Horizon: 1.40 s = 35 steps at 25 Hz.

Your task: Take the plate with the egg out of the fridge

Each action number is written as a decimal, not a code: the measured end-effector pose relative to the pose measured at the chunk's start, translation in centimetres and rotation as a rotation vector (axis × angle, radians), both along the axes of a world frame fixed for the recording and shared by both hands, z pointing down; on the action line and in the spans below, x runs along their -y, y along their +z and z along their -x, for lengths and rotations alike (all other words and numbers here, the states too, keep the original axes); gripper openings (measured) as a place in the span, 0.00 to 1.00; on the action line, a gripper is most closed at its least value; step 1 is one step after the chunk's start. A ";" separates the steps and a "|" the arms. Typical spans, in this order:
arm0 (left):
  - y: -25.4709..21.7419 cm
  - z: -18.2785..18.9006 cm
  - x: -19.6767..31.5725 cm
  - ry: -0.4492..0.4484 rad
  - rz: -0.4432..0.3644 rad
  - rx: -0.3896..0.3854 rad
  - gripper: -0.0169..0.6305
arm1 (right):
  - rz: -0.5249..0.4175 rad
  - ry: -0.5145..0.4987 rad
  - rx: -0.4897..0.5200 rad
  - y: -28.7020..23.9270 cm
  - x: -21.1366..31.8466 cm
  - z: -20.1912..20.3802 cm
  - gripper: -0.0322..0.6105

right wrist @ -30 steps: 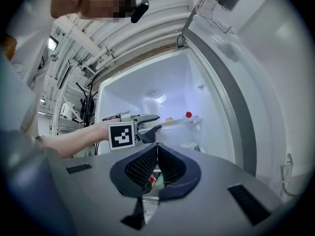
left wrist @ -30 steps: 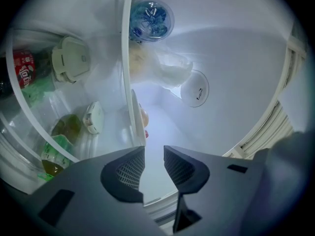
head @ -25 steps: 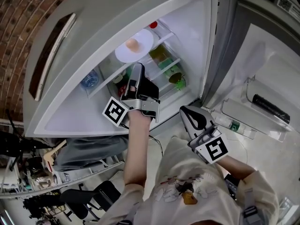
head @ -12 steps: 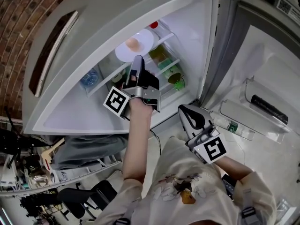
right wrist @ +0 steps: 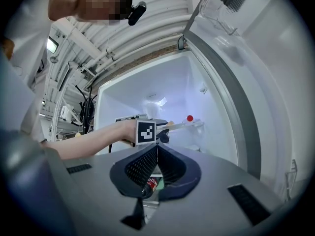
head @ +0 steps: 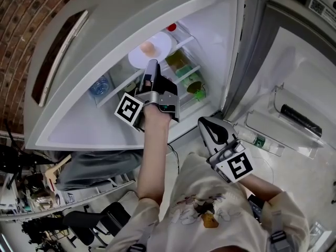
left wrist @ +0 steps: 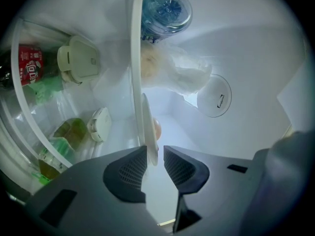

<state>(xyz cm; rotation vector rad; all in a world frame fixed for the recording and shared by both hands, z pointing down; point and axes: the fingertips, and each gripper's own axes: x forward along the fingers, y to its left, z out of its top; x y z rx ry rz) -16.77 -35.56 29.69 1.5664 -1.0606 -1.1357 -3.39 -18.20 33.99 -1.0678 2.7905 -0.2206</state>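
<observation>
Plate (head: pixel 157 47) with the egg (head: pixel 147 48) sits on the upper shelf (head: pixel 185 42) inside the open fridge (head: pixel 105 14). In the left gripper view the plate (left wrist: pixel 149 132) is seen edge-on, the egg (left wrist: pixel 157 128) on its far side.

Left gripper (head: pixel 152 63) reaches to the plate's near edge. Its jaws are a little apart and the plate's rim sits in the gap: close against one pad, clear space to the other (not clamped, as far as shows).

Beside the plate, further along the shelf: a crumpled plastic bag (left wrist: pixel 172 73), then a blue water bottle (left wrist: pixel 166 9). Below the plate's shelf: a white lidded box (left wrist: pixel 78 60) and green bottles (head: pixel 195 85).

Right gripper (head: pixel 206 122) is well apart from the plate, outside the fridge, near the person's chest. Its jaws (right wrist: pixel 157 149) meet at the tips with nothing held.
</observation>
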 end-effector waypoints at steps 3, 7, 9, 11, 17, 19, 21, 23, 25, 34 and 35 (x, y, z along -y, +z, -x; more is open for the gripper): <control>0.2 0.1 0.0 -0.009 0.031 -0.014 0.19 | 0.000 0.000 -0.001 0.0 -0.1 0.1 0.06; 0.3 0.2 0.1 -0.026 0.068 -0.050 0.19 | 0.001 -0.002 -0.001 0.0 -0.2 0.1 0.06; 0.4 0.3 0.2 -0.037 0.091 -0.072 0.18 | 0.005 -0.003 -0.001 0.1 -0.3 0.1 0.06; 0.8 0.5 0.2 -0.052 0.124 -0.072 0.18 | 0.008 -0.002 -0.003 0.2 -0.3 0.0 0.06; 1.4 0.6 0.2 -0.096 0.214 -0.058 0.12 | 0.007 0.003 0.014 -0.2 -0.3 -0.3 0.06; 1.4 0.7 0.2 -0.102 0.215 -0.059 0.12 | 0.009 0.012 0.031 -0.6 -0.2 -0.4 0.06; 1.3 0.7 0.2 -0.110 0.204 -0.069 0.12 | 0.009 0.015 0.032 -0.5 -0.2 -0.7 0.06; 0.9 0.7 0.2 -0.119 0.191 -0.091 0.08 | 0.010 0.009 0.013 -0.1 -0.3 -0.9 0.06; 0.7 0.6 0.2 -0.121 0.189 -0.094 0.07 | 0.015 0.011 0.017 -0.1 -0.3 -1.0 0.06; 0.6 0.8 -0.1 -0.121 0.194 -0.071 0.07 | 0.019 0.006 0.009 0.1 -0.7 -1.4 0.06; 0.6 0.8 -0.2 -0.121 0.196 -0.072 0.07 | 0.018 0.010 0.023 -0.1 -0.7 -1.4 0.06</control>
